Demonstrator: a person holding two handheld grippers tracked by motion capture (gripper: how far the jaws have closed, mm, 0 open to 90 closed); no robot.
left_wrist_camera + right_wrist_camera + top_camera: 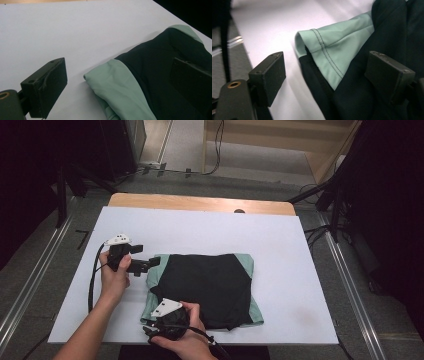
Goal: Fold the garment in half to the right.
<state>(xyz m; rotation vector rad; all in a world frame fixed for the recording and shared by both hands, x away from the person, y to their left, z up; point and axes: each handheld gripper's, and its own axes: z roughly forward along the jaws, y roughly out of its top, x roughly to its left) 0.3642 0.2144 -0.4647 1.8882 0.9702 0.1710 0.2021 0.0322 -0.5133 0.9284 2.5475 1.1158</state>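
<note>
A folded garment [210, 287], black with mint-green sleeves, lies on the white table cover [200, 230]. My left gripper [149, 255] is at the garment's far-left corner. In the left gripper view the left gripper [122, 70] is open, with a green sleeve fold [117, 90] between its jaws and the right-hand jaw over the black cloth. My right gripper [156, 326] is at the garment's near-left corner. The right gripper [328, 67] is open too, straddling a stitched green sleeve hem [332, 42] and the black layer under it.
A strip of wooden tabletop [200, 202] shows behind the white cover. Metal rails [30, 285] run along the floor on both sides, and dark stands and cables [320, 195] sit at the back. Bare cover lies right of the garment [290, 270].
</note>
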